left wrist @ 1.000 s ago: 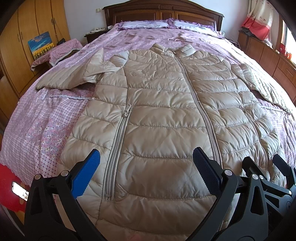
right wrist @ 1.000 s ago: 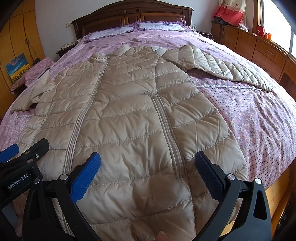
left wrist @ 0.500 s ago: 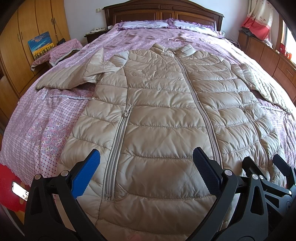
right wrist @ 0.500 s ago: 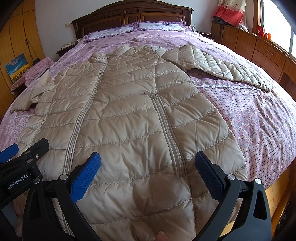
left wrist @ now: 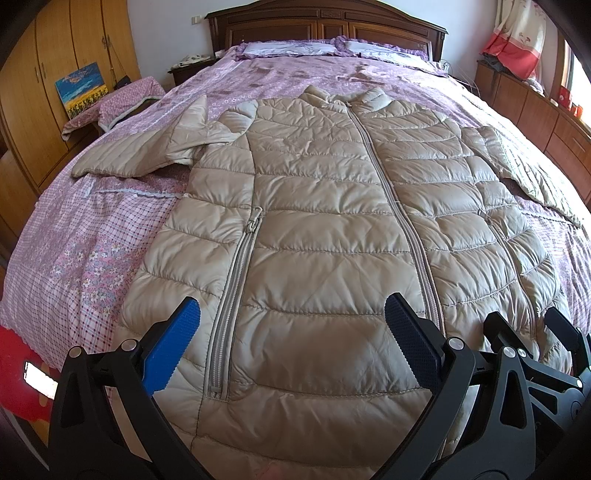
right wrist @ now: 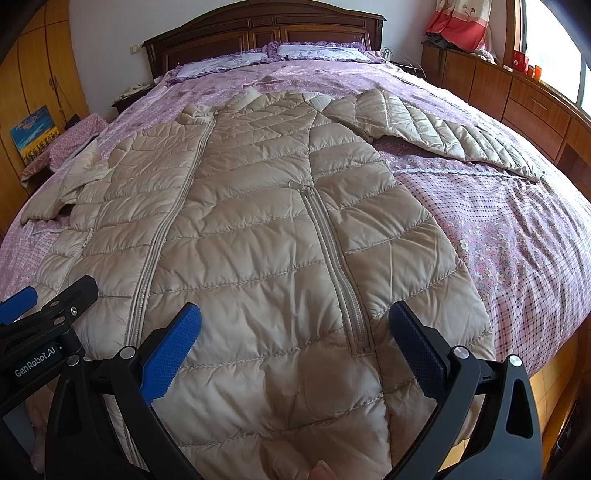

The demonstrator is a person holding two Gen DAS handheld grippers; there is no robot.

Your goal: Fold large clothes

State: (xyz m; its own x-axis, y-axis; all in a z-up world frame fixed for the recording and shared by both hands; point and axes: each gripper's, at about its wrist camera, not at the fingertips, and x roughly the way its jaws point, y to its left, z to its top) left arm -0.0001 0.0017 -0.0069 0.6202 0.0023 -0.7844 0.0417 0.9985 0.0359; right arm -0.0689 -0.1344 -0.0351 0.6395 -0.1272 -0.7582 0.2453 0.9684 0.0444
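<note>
My left gripper (left wrist: 291,341): spread wide, holding nothing; its two blue ribbed pads (left wrist: 173,345) hang above the near hem of the coat, not touching it as far as I can tell.
My right gripper (right wrist: 293,345): also spread wide and empty, poised over the hem on the other side; in my left view it shows at the lower right edge, just beside my left tool.
Coat (left wrist: 332,236): a long beige quilted puffer coat, lying flat and front-up on the bed, collar toward the headboard, hem toward me.
Main zip (left wrist: 402,218): closed, running from collar to hem down the middle.
Pocket zips (left wrist: 236,291): one on each front panel, both slanting toward the hem.
Sleeves (right wrist: 447,138): both stretched outward from the shoulders; the one on my left (left wrist: 147,151) is creased near the shoulder.
Bed (right wrist: 517,236): covered by a purple and pink floral and checked quilt, with two pillows (left wrist: 295,48) at the far end.
Headboard (left wrist: 325,24): dark carved wood, against a white wall.
Wardrobe (left wrist: 55,74): light wooden doors to my left, with a small blue and yellow painting (left wrist: 82,88) leaning on it.
Cabinets (right wrist: 517,88): low wooden units along my right, under a window.
</note>
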